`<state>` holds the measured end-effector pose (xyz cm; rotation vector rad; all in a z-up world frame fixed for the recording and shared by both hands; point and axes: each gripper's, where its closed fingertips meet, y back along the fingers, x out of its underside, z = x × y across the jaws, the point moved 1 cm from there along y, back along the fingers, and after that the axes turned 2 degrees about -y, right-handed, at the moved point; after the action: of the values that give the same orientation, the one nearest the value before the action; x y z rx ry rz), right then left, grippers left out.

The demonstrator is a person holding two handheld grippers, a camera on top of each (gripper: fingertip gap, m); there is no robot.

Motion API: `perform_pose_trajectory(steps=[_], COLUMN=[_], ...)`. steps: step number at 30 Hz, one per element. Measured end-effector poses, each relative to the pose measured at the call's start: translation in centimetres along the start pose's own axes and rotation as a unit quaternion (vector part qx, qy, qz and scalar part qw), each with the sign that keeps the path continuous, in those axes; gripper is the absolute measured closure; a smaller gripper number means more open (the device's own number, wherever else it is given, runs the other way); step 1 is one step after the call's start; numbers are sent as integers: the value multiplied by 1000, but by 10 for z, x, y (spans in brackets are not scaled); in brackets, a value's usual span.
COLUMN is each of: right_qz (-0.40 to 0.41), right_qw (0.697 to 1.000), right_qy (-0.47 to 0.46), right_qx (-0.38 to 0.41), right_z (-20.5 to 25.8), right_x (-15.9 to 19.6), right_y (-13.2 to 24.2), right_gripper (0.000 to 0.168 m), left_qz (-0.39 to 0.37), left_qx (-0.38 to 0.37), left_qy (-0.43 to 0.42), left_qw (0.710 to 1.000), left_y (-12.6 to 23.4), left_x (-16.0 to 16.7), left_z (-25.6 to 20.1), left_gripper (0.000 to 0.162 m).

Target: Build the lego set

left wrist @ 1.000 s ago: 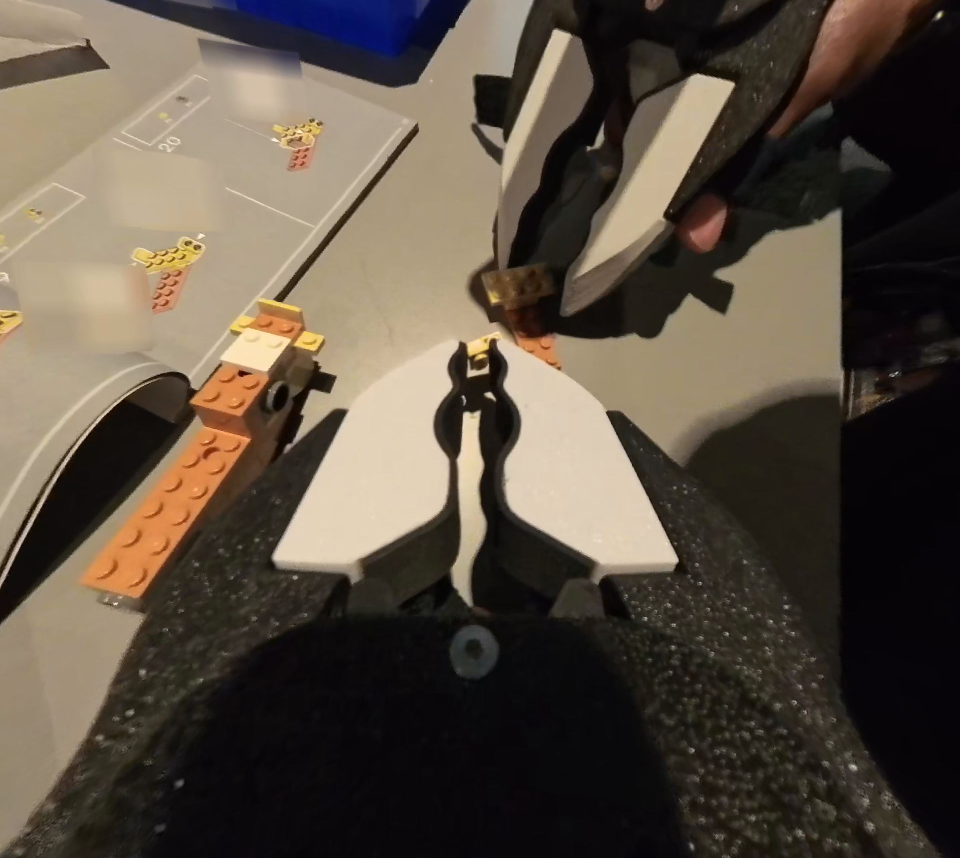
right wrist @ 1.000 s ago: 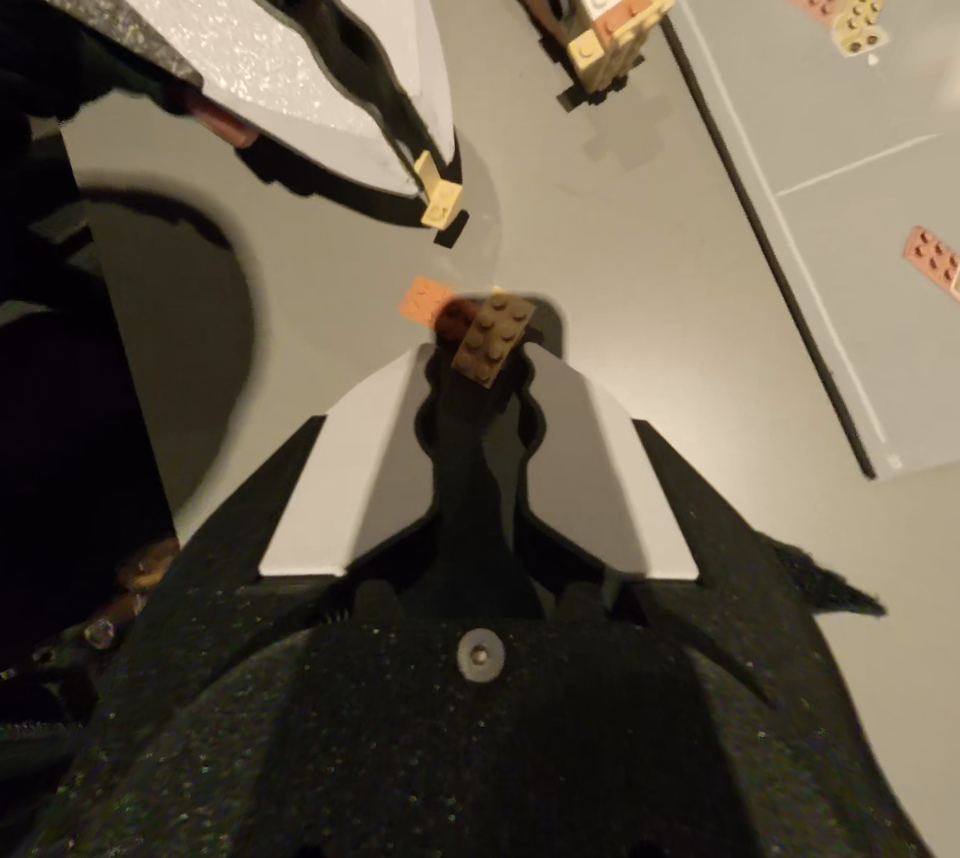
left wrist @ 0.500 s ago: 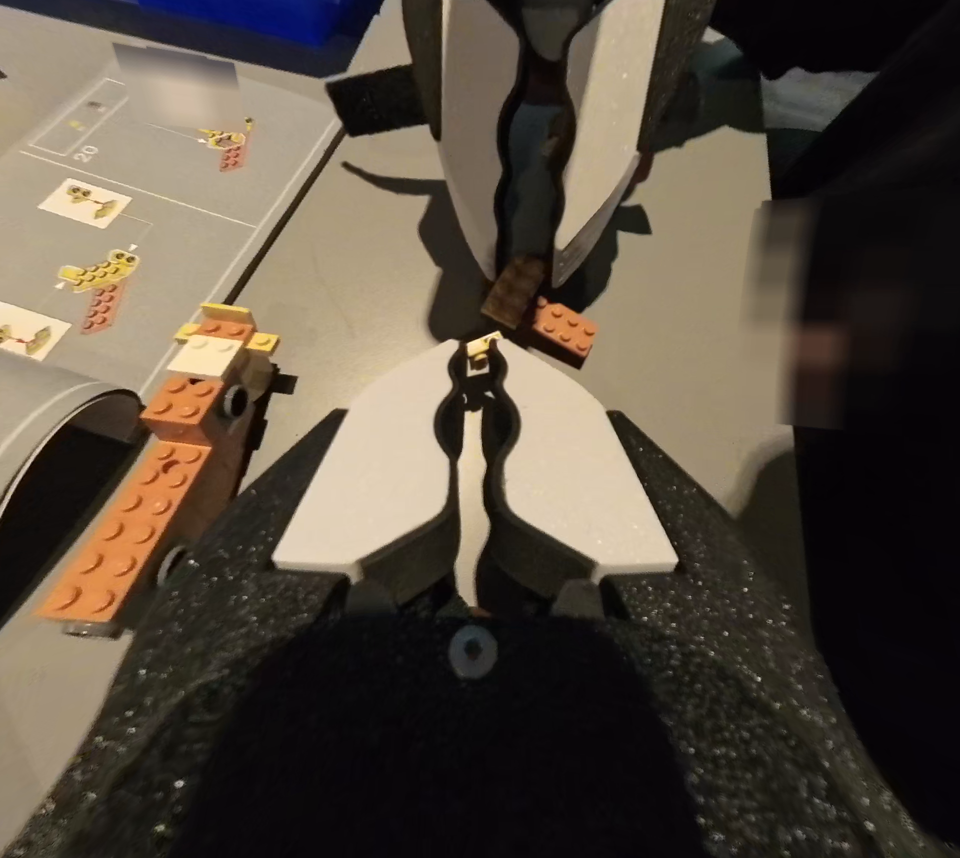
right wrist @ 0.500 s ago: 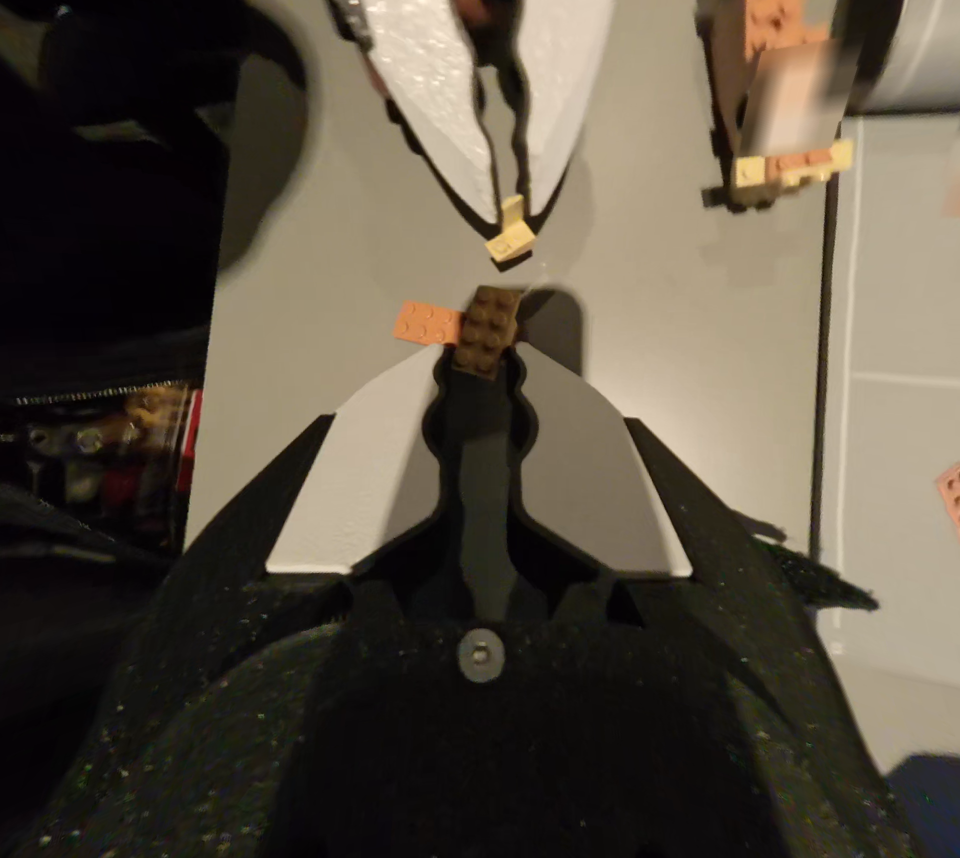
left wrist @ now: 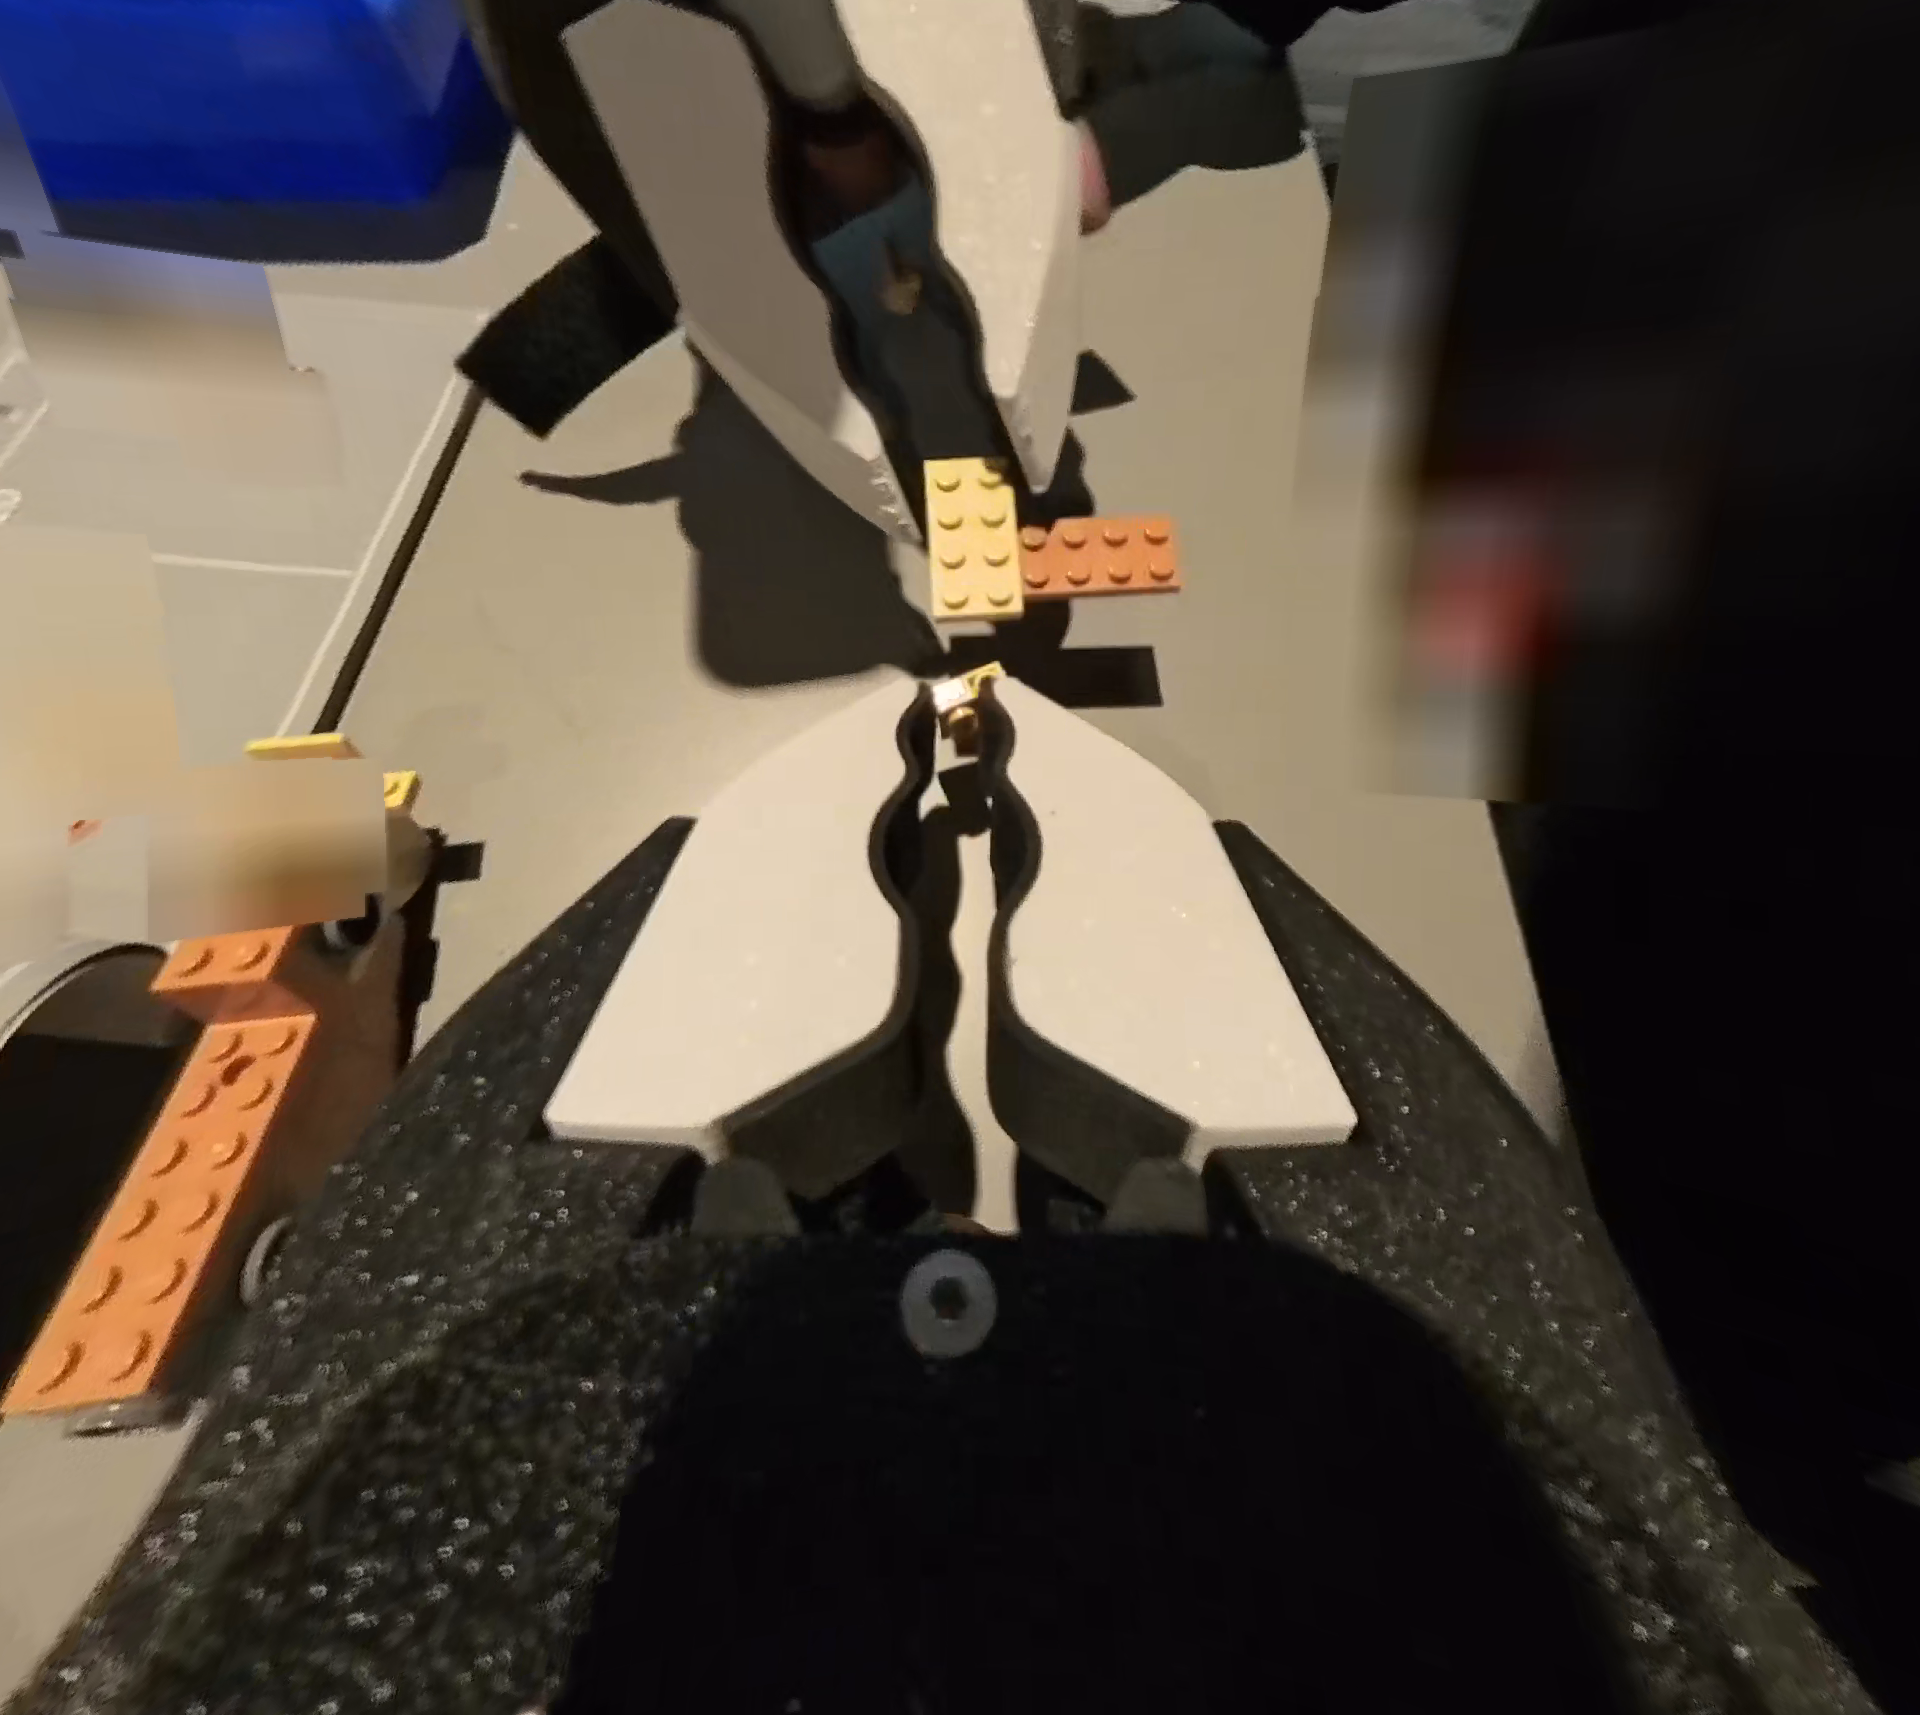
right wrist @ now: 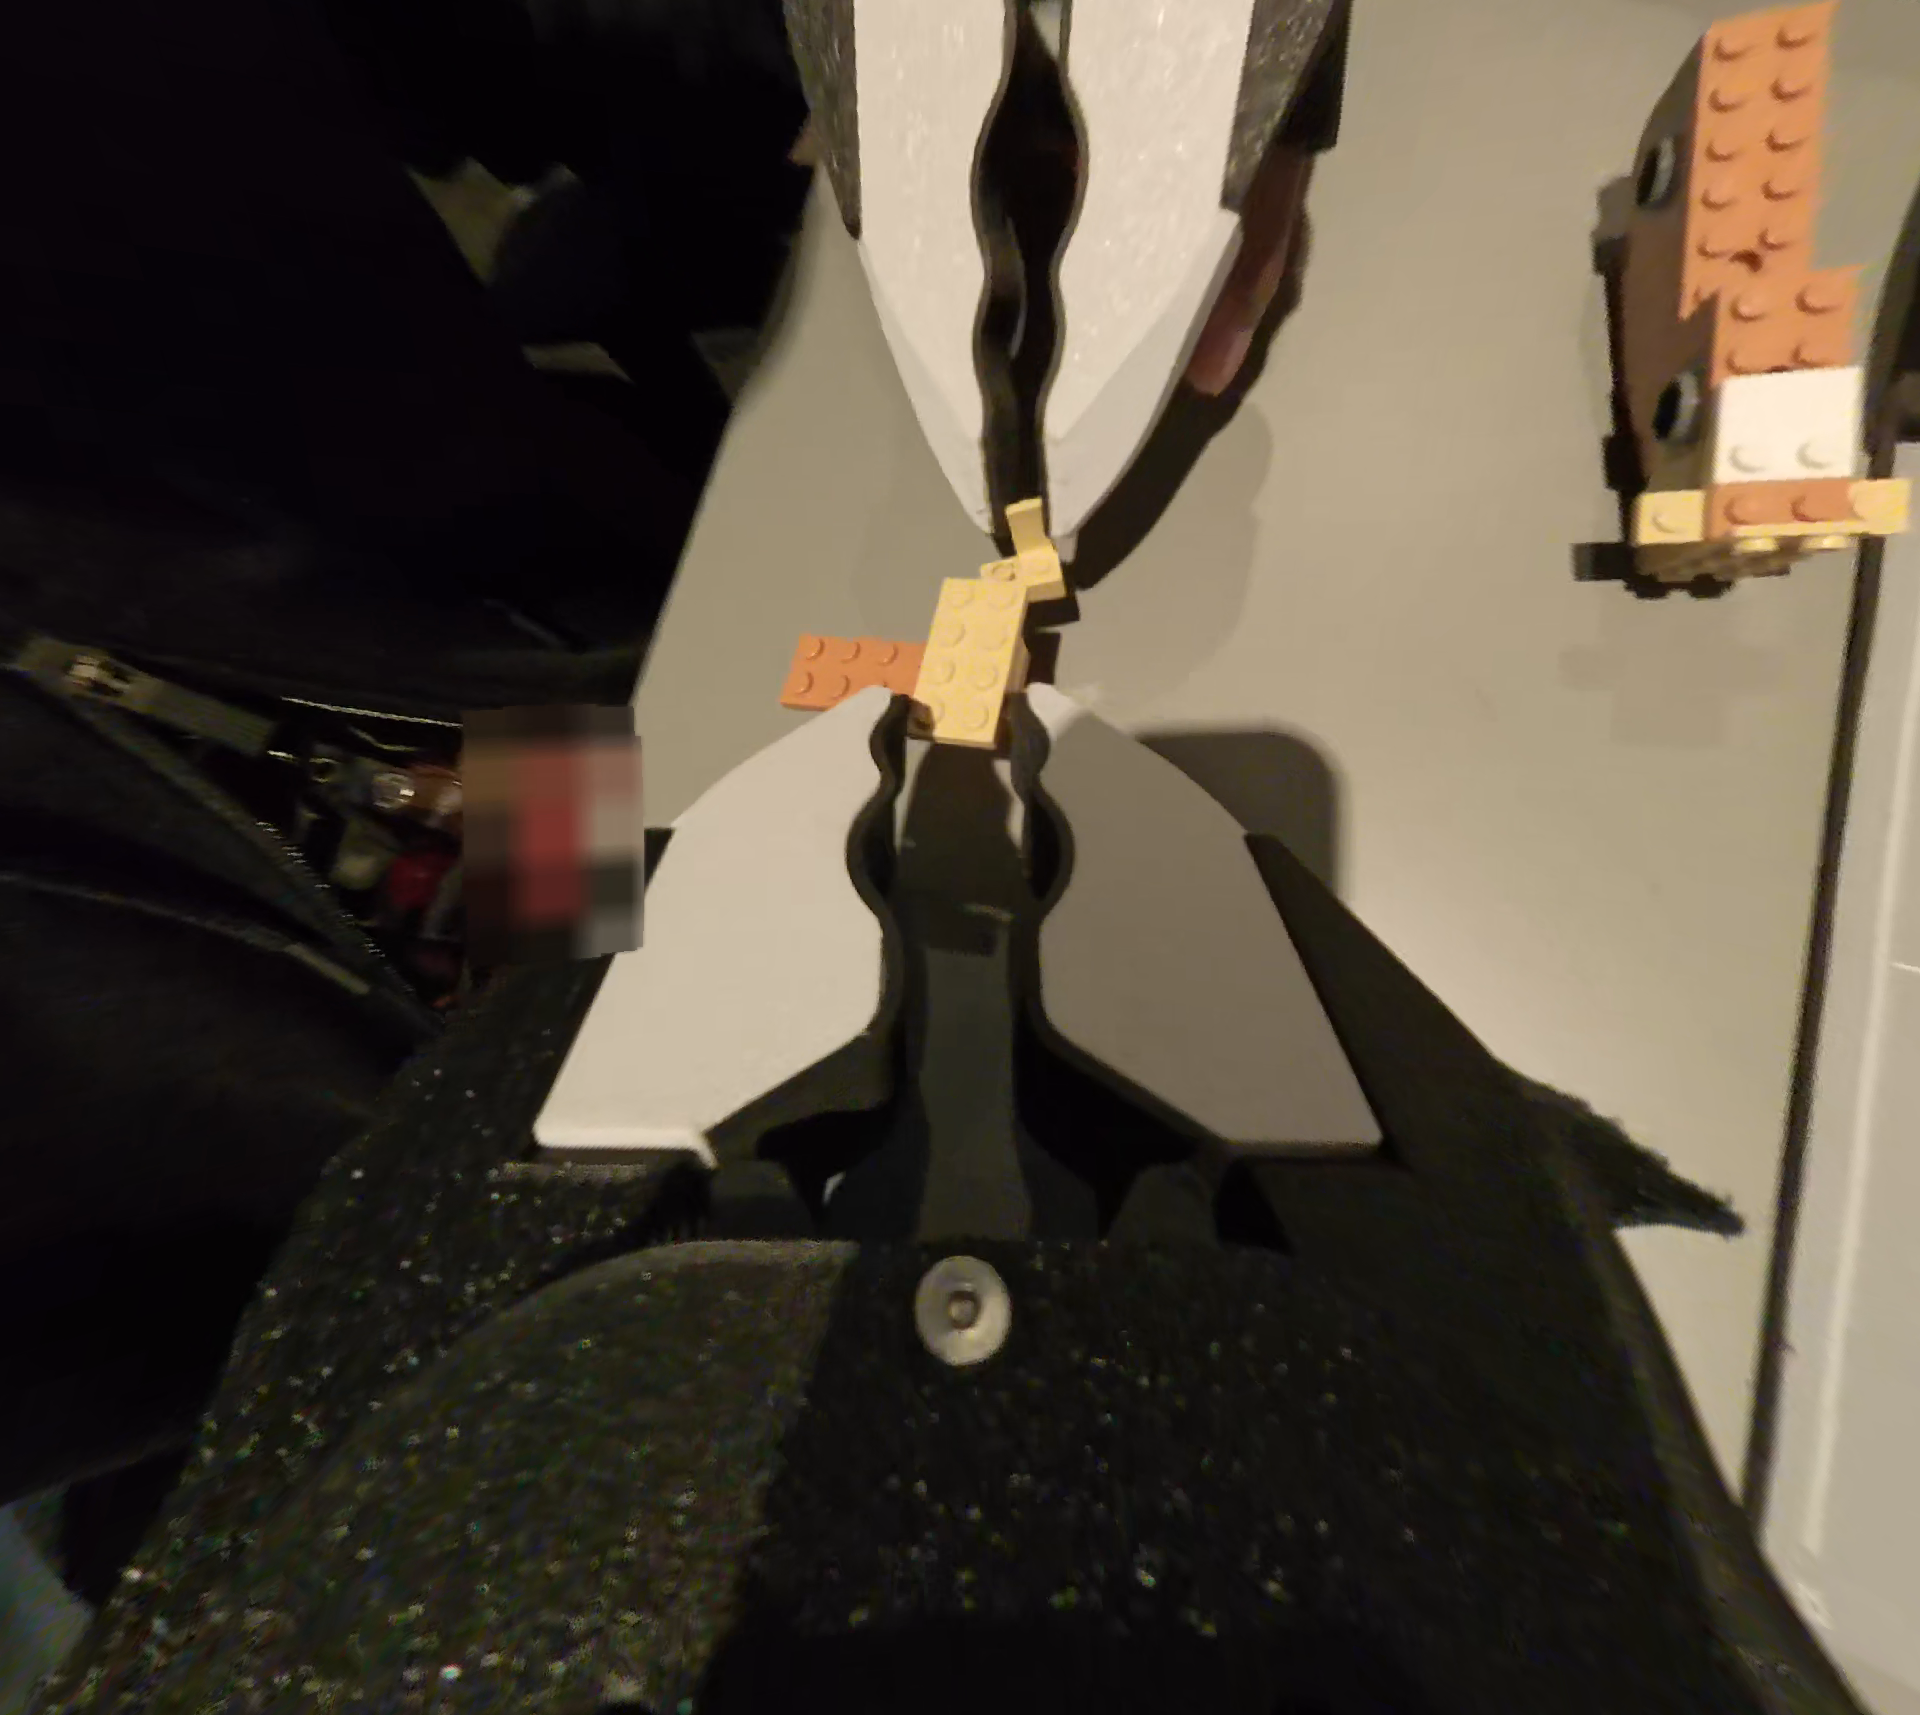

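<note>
My left gripper point(left wrist: 961, 701) is shut on a small tan bracket piece point(left wrist: 964, 691). In the right wrist view the same gripper point(right wrist: 1023, 522) comes in from the top with that piece point(right wrist: 1039, 559). My right gripper point(right wrist: 961, 720) is shut on a tan two-by-four plate point(right wrist: 971, 663) that is joined crosswise to an orange plate point(right wrist: 847, 668), held above the grey table point(right wrist: 1403, 730). In the left wrist view the right gripper point(left wrist: 966, 481) holds the tan plate point(left wrist: 971, 548) and the orange plate point(left wrist: 1101, 559). The small piece sits at the tan plate's far end; I cannot tell whether it is pressed on.
A partly built orange, white and tan model point(left wrist: 177, 1177) lies on the table to my left; it also shows in the right wrist view point(right wrist: 1766, 211). A blue bin point(left wrist: 208, 3) stands at the back left. The instruction sheet point(left wrist: 260, 470) lies beside the model. Only a small space, under 4 cm, lies between the two pairs of fingers.
The right gripper's pads closed on the tan plate and lifted it with the orange plate. Both grippers moved towards each other, bringing the small tan piece to the plate's end.
</note>
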<state>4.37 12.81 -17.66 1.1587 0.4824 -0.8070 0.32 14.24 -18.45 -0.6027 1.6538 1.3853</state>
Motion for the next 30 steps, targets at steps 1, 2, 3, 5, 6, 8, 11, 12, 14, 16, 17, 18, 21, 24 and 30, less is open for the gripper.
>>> perform_pose_trajectory(steps=[1, 2, 3, 5, 6, 8, 11, 12, 14, 16, 17, 18, 21, 24, 30], right_qz=[-5, -8, -10, -16, -19, -22, -40, -47, -60, -78, -90, -103, -138, -169, -226], right_qw=[1000, 1000, 1000, 999, 999, 998, 997, 996, 994, 990, 988, 985, 975, 963, 939], right_qy=[-4, -7, -11, -14, -14, -15, -20, -23, -32, -48, -57, -65, -85, -111, -168], right_qx=[-8, -16, -24, -36, -42, -50, -64, -70, -84, -103, -113, -122, -151, -179, -199], right_z=[2, 2, 2, 5, 8, 12, 17, 17, 20, 25, 27, 30, 39, 46, 46], right_x=[-1, -1, -1, -2, -3, -4, -9, -10, -12, -16, -19, -21, -30, -38, -48], right_y=[1, 1, 2, 1, 0, -1, 0, 1, 4, 8, 10, 12, 18, 21, 22], right_gripper=[149, 149, 149, 149, 149, 150, 150, 150, 150, 150, 150, 150, 150, 150, 150], left_qz=[-6, -12, -20, -34, -40, -52, -75, -85, -102, -120, -133, -145, -184, -203, -230], left_qx=[4, 8, 12, 21, 25, 35, 54, 63, 79, 97, 105, 116, 145, 164, 188], left_qy=[-1, -1, -2, -4, -4, 0, 16, 24, 48, 76, 91, 108, 148, 168, 202], left_qw=[1000, 1000, 1000, 999, 999, 998, 996, 994, 990, 985, 981, 977, 961, 951, 933], left_y=[0, 1, 1, 2, 3, 4, 6, 7, 9, 12, 15, 17, 25, 28, 33], left_x=[-2, -4, -6, -11, -13, -17, -23, -26, -32, -37, -41, -45, -56, -62, -70], left_z=[-2, -4, -5, -9, -10, -13, -17, -18, -20, -20, -20, -20, -19, -20, -21], left_gripper=[155, 155, 155, 155, 155, 155, 155, 155, 155, 155, 155, 155, 155, 155, 156])
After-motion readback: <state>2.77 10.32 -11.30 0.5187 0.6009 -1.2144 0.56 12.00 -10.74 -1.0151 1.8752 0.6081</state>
